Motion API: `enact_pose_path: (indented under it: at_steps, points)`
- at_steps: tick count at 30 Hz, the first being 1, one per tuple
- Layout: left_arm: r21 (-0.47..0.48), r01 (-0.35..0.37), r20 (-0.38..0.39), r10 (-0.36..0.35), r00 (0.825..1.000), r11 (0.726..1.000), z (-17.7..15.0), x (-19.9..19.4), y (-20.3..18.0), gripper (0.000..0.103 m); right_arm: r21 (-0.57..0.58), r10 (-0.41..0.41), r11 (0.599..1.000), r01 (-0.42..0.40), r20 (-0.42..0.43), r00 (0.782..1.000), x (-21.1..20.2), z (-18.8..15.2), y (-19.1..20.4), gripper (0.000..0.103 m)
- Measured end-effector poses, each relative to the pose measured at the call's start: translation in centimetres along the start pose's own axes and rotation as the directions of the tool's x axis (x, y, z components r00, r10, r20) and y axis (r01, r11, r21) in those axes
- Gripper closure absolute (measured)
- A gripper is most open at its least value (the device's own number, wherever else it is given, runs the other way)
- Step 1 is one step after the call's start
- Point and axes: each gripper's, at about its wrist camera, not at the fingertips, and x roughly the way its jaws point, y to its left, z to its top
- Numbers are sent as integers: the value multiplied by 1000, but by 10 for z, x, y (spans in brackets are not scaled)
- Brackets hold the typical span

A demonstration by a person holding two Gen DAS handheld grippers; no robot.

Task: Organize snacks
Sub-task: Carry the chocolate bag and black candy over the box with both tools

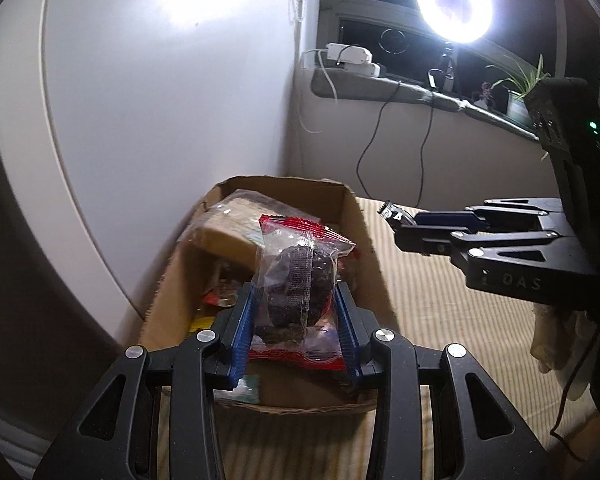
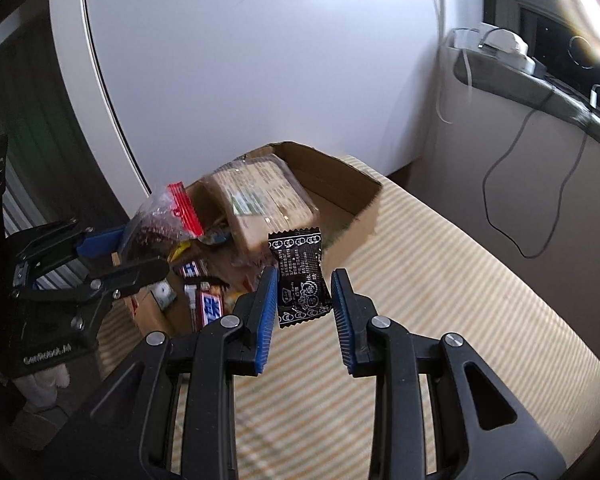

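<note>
The letters "DAS" stand in pale print on the black body of the right gripper [image 1: 398, 224], seen at the right of the left wrist view. The left gripper [image 2: 140, 248] bears a small white word on its black housing, blurred, beginning "Gen". The black sachet [image 2: 302, 278] carries white print too small to read.

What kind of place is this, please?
Probably a room in a home: a windowsill holding a potted plant, a striped cloth surface, and a cardboard box of snacks.
</note>
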Motion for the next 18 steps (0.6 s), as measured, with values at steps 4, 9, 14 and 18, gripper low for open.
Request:
enact_pose_path:
  at_steps: [4,9,14,18]
  points:
    - [-9,-19,-5,19,1000,1000,1,3,7,67,0,16,1000,-16,-8,1000,17,10,1,75]
    - [-17,-34,-16,33,999,999,1,7,15,66,-1,39,999,-39,-25,999,36,17,3,75]
    - [-18,-40,-21,40,999,999,1,8,17,66,-10,55,998,-56,-39,998,46,20,10,75]
    - [-20,-46,-24,45,999,999,1,10,18,66,-14,60,998,-61,-48,997,53,23,12,74]
